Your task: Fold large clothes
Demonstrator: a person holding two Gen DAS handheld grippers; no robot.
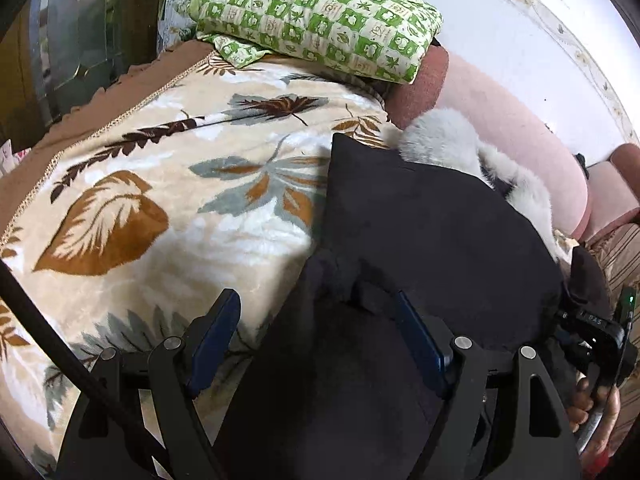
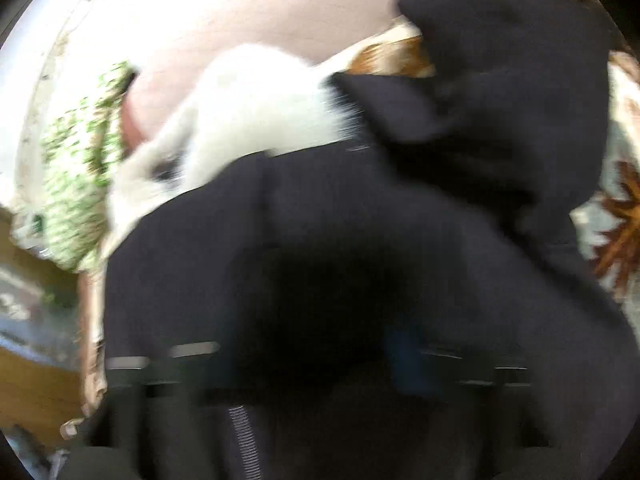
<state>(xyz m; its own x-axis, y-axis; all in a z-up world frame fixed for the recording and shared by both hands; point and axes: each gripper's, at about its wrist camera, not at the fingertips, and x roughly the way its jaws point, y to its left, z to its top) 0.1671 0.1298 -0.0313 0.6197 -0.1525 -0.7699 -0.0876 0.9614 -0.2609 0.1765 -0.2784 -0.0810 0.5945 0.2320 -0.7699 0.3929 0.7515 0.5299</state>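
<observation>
Black garment point(image 1: 432, 240) lies on the leaf-print blanket point(image 1: 160, 200) covering a bed, bunched toward the right side, with a white fur trim point(image 1: 440, 136) at its far edge next to a pink bolster point(image 1: 520, 128). Green checked pillow point(image 1: 320, 12) sits at the head of the bed, resting on the blanket's far end and on the bolster's end.

Left gripper point(image 1: 316, 332) — jaws spread wide, blue pads visible. Left finger point(image 1: 216, 332) sits over bare blanket, right finger point(image 1: 420, 340) over the black cloth; a fold of garment lies in the gap between them, but neither pad presses it. Nothing held.

Right gripper point(image 1: 600, 332) shows at the lower right edge of the left wrist view, against the garment's right side, with the person's hand point(image 1: 592, 404) on its handle. Its fingers are hidden there.

Right wrist view is heavily motion-blurred. Garment point(image 2: 360, 220) fills most of it, heaped in front of the lens and covering the area where the right gripper point(image 2: 320, 360) would close — only smeared dark finger shapes, a hint of blue pad and a coiled spring point(image 2: 240, 436) come through. Cannot tell if that claw is open or clamped on cloth. Fur trim point(image 2: 248, 112), pillow point(image 2: 80, 168) and bolster point(image 2: 260, 12) appear behind the garment; blanket point(image 2: 616, 220) shows at the right edge.
</observation>
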